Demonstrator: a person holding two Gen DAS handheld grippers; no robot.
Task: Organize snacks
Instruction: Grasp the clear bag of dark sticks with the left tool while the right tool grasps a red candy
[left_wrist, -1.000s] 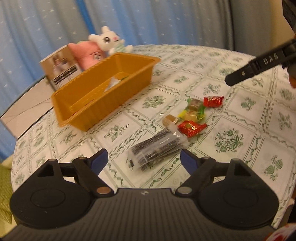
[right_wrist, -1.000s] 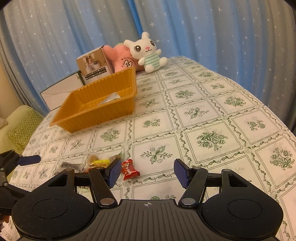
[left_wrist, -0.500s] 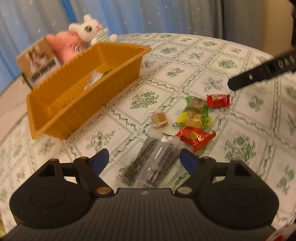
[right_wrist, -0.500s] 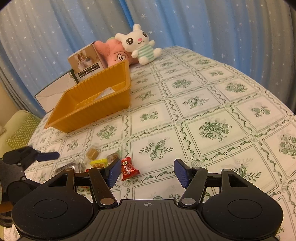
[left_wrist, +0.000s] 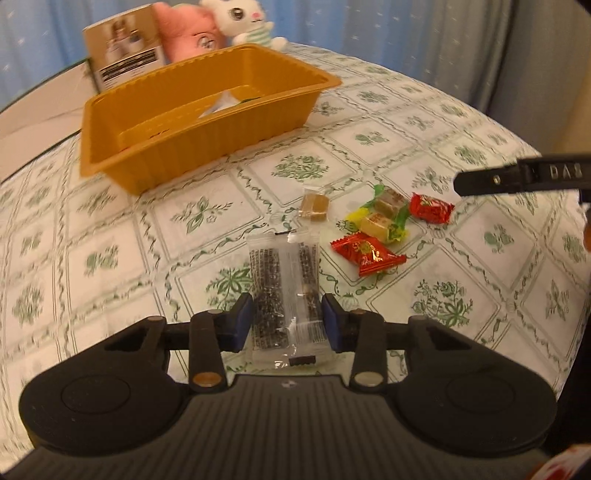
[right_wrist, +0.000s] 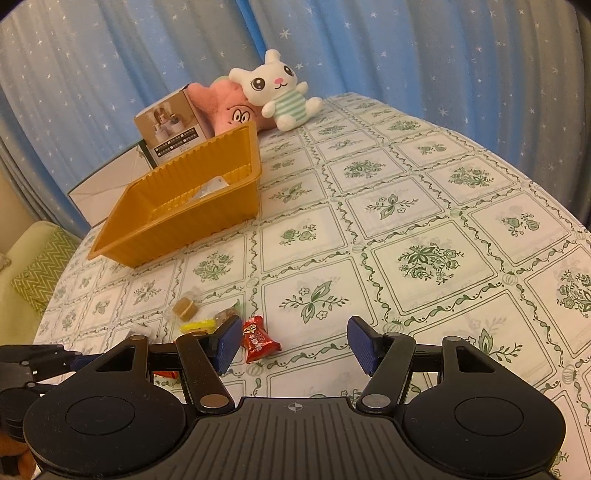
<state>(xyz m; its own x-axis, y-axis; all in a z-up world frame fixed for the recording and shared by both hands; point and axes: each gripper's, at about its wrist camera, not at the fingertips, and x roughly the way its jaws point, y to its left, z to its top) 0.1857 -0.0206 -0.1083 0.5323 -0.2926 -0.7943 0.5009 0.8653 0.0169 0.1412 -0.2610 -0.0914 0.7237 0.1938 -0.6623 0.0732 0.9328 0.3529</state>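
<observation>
My left gripper (left_wrist: 287, 320) has its blue pads against both sides of a clear packet of dark snack sticks (left_wrist: 284, 284) lying on the tablecloth. Beyond it lie a brown candy (left_wrist: 314, 206), yellow and green wrapped candies (left_wrist: 384, 218) and two red candies (left_wrist: 365, 251) (left_wrist: 430, 208). An orange tray (left_wrist: 192, 114) with a white wrapper inside stands at the back left. My right gripper (right_wrist: 291, 341) is open and empty above the cloth, with a red candy (right_wrist: 258, 338) just inside its left finger. The tray (right_wrist: 184, 210) is far left there.
A brown box (right_wrist: 170, 125), a pink plush (right_wrist: 229, 107) and a white bunny plush (right_wrist: 280, 92) stand behind the tray. A white box (right_wrist: 107, 184) sits at the table's left edge. Blue starred curtains hang behind. The right gripper's finger (left_wrist: 517, 179) shows at right.
My left gripper has moved down and forward over the stick packet and its jaws have narrowed onto the packet's sides. My right gripper has drifted slightly and stayed open.
</observation>
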